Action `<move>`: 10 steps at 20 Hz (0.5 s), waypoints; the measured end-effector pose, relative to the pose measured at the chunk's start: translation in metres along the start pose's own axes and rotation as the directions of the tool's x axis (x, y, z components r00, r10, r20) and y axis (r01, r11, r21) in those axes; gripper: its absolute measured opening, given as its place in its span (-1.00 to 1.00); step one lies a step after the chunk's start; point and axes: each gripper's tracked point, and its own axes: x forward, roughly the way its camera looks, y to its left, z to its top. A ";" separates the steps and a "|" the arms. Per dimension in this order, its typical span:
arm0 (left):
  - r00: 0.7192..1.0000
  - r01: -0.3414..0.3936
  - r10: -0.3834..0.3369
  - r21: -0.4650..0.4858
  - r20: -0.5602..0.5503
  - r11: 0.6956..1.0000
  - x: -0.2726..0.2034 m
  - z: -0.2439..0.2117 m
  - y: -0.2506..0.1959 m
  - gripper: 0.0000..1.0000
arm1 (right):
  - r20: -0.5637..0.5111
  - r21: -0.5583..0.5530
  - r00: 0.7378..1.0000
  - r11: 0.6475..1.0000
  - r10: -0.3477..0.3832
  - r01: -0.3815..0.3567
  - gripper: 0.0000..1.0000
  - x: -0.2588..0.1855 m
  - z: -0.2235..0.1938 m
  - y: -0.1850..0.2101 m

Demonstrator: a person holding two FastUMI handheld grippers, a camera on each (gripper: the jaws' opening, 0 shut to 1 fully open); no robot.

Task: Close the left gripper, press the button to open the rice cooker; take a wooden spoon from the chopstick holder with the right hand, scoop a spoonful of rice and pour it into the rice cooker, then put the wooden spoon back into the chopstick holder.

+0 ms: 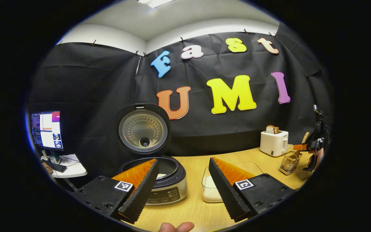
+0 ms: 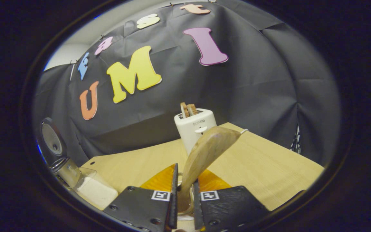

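Rice cooker [image 1: 159, 180]: stands on the wooden table [image 1: 192, 206] with its lid [image 1: 143, 129] swung up; you can see a pale patch in the inner pot, too small to name.

Clear container [image 1: 213, 188]: sits on the table just right of the cooker, white rice heaped in it.

Your left gripper [image 1: 182, 190]: fingers spread wide, nothing between them, poised above the cooker and the rice container.

Chopstick holder [image 1: 290, 161]: a wire basket near the toaster [image 1: 273, 143]; the wooden spoon's handle rises from it in the left gripper view.

Wooden spoon [image 2: 204, 154]: your right gripper [image 2: 184, 199] has both fingers pressed on its handle, bowl pointing up, over the holder.

Toaster: white, bread slices [image 2: 188, 109] standing in its slots.

Monitor [image 1: 47, 130]: lit, on a side desk at far left.
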 end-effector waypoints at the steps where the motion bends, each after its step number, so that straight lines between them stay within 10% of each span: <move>1: 1.000 -0.003 0.003 -0.002 -0.003 1.000 0.000 -0.001 0.002 0.98 | 0.004 0.018 1.000 1.000 0.024 -0.024 -0.72 -0.002 0.004 0.005; 10: 1.000 -0.009 0.009 -0.027 0.017 1.000 0.002 -0.002 0.006 0.98 | 0.060 -0.097 0.998 0.995 0.014 -0.009 -1.00 -0.012 0.025 0.021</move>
